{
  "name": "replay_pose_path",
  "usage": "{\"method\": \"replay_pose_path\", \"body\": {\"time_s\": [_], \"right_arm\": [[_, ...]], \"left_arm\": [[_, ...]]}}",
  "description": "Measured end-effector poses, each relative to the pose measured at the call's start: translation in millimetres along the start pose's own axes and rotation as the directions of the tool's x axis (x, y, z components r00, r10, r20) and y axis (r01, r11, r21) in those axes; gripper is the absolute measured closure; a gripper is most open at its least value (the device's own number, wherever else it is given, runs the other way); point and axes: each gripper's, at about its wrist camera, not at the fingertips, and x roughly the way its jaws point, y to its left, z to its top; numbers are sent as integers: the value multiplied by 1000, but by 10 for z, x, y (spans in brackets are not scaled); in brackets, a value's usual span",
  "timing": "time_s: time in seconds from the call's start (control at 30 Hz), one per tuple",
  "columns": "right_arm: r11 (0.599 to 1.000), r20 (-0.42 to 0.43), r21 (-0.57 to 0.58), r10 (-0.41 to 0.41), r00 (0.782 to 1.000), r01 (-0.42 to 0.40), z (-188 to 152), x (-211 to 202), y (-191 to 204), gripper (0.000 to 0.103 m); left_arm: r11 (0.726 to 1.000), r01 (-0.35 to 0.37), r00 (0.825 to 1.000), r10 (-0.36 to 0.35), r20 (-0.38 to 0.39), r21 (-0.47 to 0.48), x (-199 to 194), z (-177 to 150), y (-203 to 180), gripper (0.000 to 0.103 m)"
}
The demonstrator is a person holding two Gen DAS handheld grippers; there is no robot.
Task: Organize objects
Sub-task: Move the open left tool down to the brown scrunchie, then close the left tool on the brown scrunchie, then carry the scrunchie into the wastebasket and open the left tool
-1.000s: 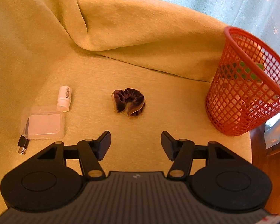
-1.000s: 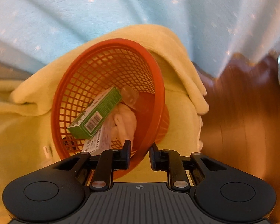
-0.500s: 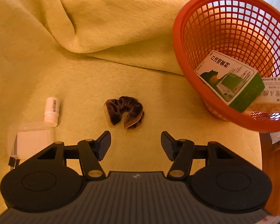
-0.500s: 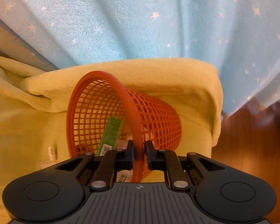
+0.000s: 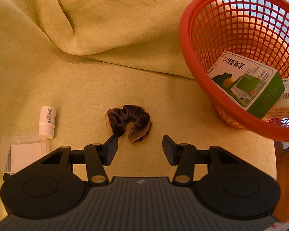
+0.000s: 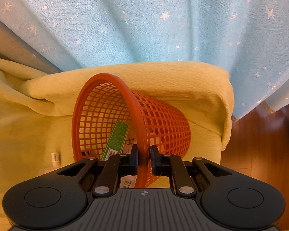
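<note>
Scrunchie (image 5: 129,119), dark brown velvet and curled, lies on the yellow blanket (image 5: 86,80) at twelve o'clock of the wide-open, empty left gripper (image 5: 140,150). Right gripper (image 6: 144,158) pinches the tilted orange basket (image 5: 185,44) rim.

The white box (image 5: 287,104) in the basket (image 5: 185,38) was cut by the edge; the left tongs (image 5: 139,148) hid the clear case (image 5: 25,154) partly.

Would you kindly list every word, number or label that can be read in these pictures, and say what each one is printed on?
"口洁喷雾剂": large characters on the green and white box in the red basket.
"5毫升": on the same box; its finer print is too small to read.
White box beside it: characters cut off and upside down, not readable.
Small white bottle: a barcode only, digits too small.
</note>
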Motion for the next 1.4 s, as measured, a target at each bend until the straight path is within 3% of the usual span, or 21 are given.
{"method": "replay_pose_path", "body": {"time_s": [0.37, 0.53, 0.6, 0.73, 1.1, 1.4], "right_arm": [[1000, 3, -12, -3, 1000, 3, 9, 20, 32, 93], [1000, 7, -20, -5, 1000, 5, 9, 19, 47, 93], [1000, 9, -22, -4, 1000, 4, 7, 23, 54, 93], [1000, 12, -27, -6, 1000, 7, 4, 18, 61, 93], [997, 28, -75, -28, 999, 30, -27, 32, 109, 93], [990, 56, -132, -34, 998, 41, -70, 45, 195, 93]], "left_arm": [[1000, 9, 1000, -9, 4, 2, 92, 21, -29, 67], [1000, 8, 1000, -8, -3, -2, 196, 43, -38, 82], [1000, 4, 1000, -4, -3, -2, 221, 36, -32, 93], [1000, -5, 1000, 5, 0, -13, 192, 5, 5, 100], [996, -35, 996, 42, 75, -81, -482, -63, 158, 101], [996, 24, 982, -7, 186, -87, -1106, 92, -30, 101]]}}
